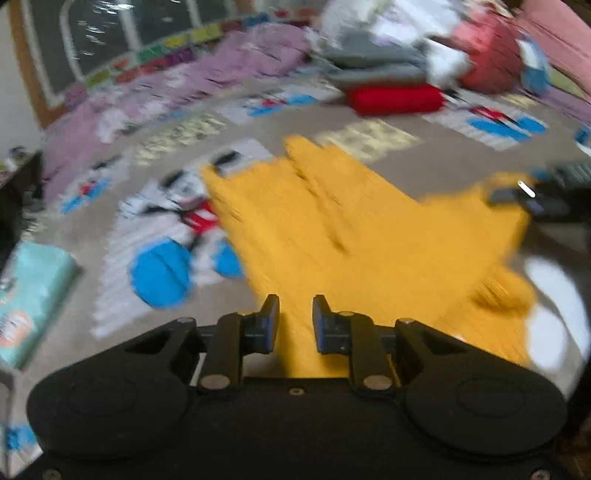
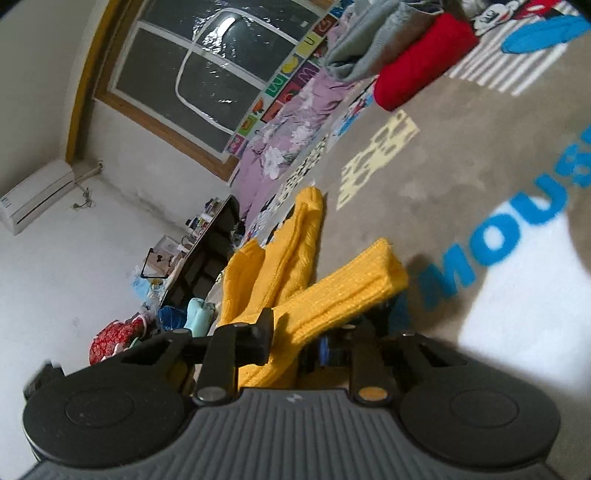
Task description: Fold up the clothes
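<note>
Right wrist view: jaws pinch yellow knit (image 2: pixel 332 295) beside blanket (image 2: pixel 461 177) lettering "MOUS"

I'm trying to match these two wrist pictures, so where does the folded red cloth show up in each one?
Left wrist view: the folded red cloth lies top centre-right, under grey clothes, beyond the yellow knitted garment.
Right wrist view: the folded red cloth sits at the top right, beside a grey pile.
Shared landmark: the dark window with white frame.

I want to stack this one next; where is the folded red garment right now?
The folded red garment lies at the far side of the cartoon-print blanket, under a grey folded garment, beyond the yellow sweater.
</note>
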### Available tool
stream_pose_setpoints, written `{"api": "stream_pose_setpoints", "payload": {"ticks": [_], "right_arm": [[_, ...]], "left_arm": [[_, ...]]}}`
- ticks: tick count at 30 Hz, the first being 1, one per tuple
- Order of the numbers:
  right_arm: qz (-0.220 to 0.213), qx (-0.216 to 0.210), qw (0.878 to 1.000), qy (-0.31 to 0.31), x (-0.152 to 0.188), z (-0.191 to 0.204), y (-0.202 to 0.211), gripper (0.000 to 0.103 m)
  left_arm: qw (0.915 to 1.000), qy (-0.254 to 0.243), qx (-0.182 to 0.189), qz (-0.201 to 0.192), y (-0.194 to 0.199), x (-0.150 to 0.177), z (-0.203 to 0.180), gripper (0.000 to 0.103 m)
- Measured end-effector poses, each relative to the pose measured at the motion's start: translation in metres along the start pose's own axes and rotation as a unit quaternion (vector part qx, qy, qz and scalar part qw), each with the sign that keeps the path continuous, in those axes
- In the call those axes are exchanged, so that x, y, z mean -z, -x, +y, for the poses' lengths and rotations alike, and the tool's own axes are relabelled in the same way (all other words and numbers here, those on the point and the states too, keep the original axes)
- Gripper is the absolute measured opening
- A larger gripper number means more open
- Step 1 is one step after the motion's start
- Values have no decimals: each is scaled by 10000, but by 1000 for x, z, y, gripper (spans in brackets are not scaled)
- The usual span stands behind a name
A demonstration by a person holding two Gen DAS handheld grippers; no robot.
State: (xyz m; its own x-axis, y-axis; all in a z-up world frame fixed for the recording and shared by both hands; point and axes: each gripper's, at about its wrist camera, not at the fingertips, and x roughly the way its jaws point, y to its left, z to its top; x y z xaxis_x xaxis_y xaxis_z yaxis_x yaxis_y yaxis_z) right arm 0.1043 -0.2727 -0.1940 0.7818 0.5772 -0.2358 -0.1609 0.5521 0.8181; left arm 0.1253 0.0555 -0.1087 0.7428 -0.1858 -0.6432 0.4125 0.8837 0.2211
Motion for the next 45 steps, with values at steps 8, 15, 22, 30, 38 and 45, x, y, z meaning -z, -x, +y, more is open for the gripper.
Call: {"api": "stream_pose_setpoints", "payload": {"ticks": [8, 15, 22, 30, 38, 45], "right_arm": [[-8, -73, 10000, -4, -2, -3, 3, 26], [82, -93, 9998, -149, -3, -8, 1, 26], [131, -145, 9996, -191, -1, -9, 0, 26], [117, -42, 9999, -94, 1, -10, 0, 26], [97, 83, 9999, 6, 1, -6, 3, 26], [-41, 243, 9995, -209, -3, 2, 8, 26]], "left_arm": [[9960, 795, -376, -131, -85, -45, 52, 17], [9974, -477, -505, 197, -128, -56, 6, 15], [9977, -8, -664, -155, -125, -93, 30, 16], [9980, 153, -333, 520, -179, -94, 41, 15], [9942, 1057, -195, -95, -53, -41, 49, 16], [9928, 1140, 271, -246, 6, 20, 22, 16]]}}
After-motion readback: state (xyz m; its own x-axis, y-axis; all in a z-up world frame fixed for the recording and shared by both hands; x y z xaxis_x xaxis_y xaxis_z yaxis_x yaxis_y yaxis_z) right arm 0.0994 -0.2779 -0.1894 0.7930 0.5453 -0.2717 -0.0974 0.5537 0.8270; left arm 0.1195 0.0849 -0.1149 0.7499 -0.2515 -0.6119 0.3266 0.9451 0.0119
